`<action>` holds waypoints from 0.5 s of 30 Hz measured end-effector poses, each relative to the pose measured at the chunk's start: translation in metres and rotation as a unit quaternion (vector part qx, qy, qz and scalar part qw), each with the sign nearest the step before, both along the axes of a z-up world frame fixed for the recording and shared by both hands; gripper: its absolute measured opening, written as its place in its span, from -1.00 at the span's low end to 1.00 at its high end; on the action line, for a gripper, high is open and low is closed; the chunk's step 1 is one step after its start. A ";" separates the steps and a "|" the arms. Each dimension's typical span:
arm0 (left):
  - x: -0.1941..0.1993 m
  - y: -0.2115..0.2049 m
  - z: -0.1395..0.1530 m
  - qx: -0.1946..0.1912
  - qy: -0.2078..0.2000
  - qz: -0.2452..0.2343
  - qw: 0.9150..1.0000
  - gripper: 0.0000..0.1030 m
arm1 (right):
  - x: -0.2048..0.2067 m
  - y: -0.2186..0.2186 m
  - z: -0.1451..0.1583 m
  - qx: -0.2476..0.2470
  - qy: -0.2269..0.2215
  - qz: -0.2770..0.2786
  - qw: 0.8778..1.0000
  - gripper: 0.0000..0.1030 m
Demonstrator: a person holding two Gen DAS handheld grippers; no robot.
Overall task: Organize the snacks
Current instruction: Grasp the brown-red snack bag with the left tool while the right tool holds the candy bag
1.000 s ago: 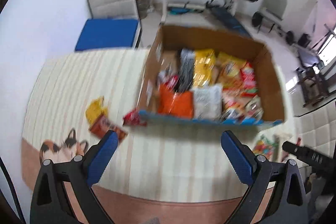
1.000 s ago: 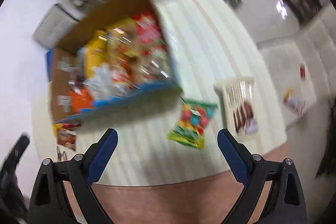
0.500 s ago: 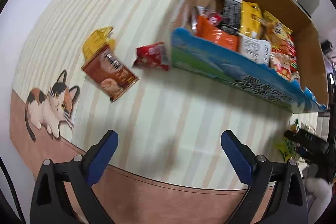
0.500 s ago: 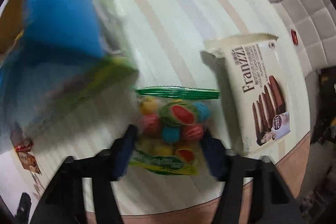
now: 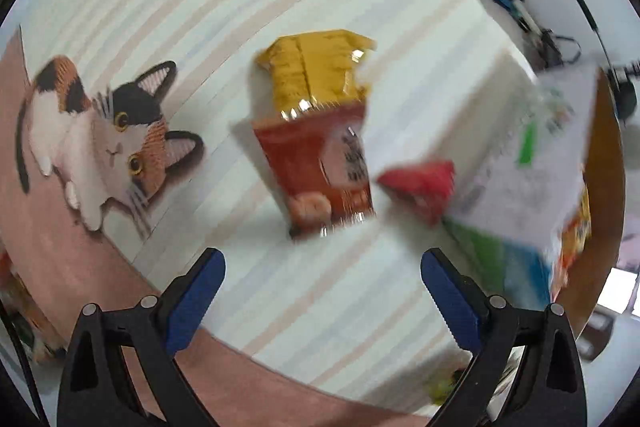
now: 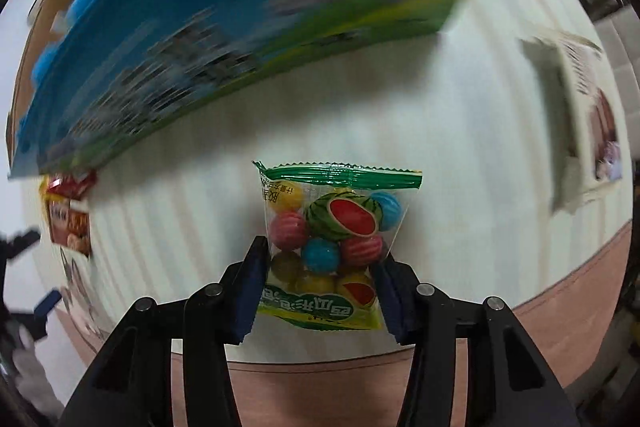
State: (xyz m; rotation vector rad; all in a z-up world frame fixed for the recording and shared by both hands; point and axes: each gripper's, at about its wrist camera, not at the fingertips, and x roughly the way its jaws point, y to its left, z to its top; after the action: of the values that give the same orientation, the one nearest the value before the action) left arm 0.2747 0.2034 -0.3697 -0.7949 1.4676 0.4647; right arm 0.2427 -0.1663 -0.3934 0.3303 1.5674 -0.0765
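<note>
My right gripper (image 6: 320,291) is shut on a clear bag of watermelon gum balls (image 6: 334,247) with a green top seal, just in front of the snack box's blue front wall (image 6: 224,27). My left gripper (image 5: 322,291) is open and empty, close above the table. Just ahead of it lies a red-brown snack pack (image 5: 320,171), a yellow packet (image 5: 316,67) behind it and a small red packet (image 5: 420,187) to its right, beside the box's side wall (image 5: 532,163).
A white Franzzi wafer pack (image 6: 588,123) lies at the right of the striped tablecloth (image 6: 480,167). A printed cat (image 5: 96,143) is on the cloth at the left. The table's brown front edge (image 5: 280,387) runs under both grippers.
My left gripper has dropped closer to the red-brown pack, still open. My right gripper has closed on the gum ball bag, and the box wall now fills the top of its view.
</note>
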 end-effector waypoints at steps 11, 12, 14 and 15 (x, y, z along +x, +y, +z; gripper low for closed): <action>0.035 0.014 -0.047 -0.007 0.043 0.015 0.999 0.75 | 0.021 0.042 0.006 -0.013 -0.011 0.031 0.999 0.03; 0.037 0.015 -0.048 -0.008 0.042 0.015 0.999 0.31 | 0.022 0.044 0.006 -0.014 -0.011 0.032 0.999 0.03; 0.039 0.015 -0.047 0.006 0.044 0.006 0.999 0.12 | 0.018 0.044 0.006 -0.014 -0.010 0.033 0.999 0.03; 0.041 0.017 -0.047 0.011 0.042 0.000 0.999 0.05 | 0.018 0.044 0.006 -0.015 -0.011 0.034 0.999 0.03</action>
State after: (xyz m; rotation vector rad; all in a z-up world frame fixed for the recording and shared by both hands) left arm 0.3159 0.2200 -0.4172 -0.7657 1.5392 0.5178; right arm 0.2605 -0.1218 -0.3873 0.2533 1.5537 -0.0433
